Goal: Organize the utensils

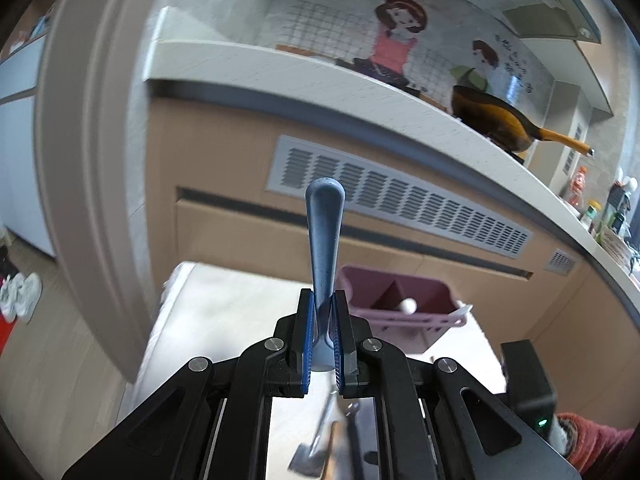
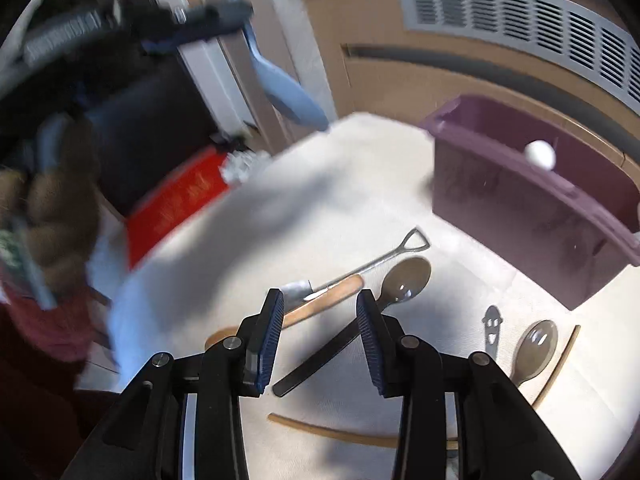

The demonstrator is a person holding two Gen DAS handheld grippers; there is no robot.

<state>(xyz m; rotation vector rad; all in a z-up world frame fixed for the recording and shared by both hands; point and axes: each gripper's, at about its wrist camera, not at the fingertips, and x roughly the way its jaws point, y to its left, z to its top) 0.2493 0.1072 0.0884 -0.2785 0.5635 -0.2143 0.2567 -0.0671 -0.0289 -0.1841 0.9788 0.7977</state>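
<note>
left gripper [image 1: 323,312] fingers clamp speckled blue spoon [image 1: 324,232]; only right view shows right gripper [image 2: 320,312] fingers wide above smooth spoons [image 2: 404,278] on desk [image 2: 360,184].

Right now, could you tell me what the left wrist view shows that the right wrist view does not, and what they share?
Only the left wrist view shows the left gripper shut on the blue utensil's handle, plus the orange-handled pan on the countertop.

Only the right wrist view shows the open right gripper above the table, where two brown spoons, a small metal shovel-shaped utensil and a smiley-faced metal piece lie.

Both show the purple caddy holding a white-tipped item, and the grey vent.
</note>
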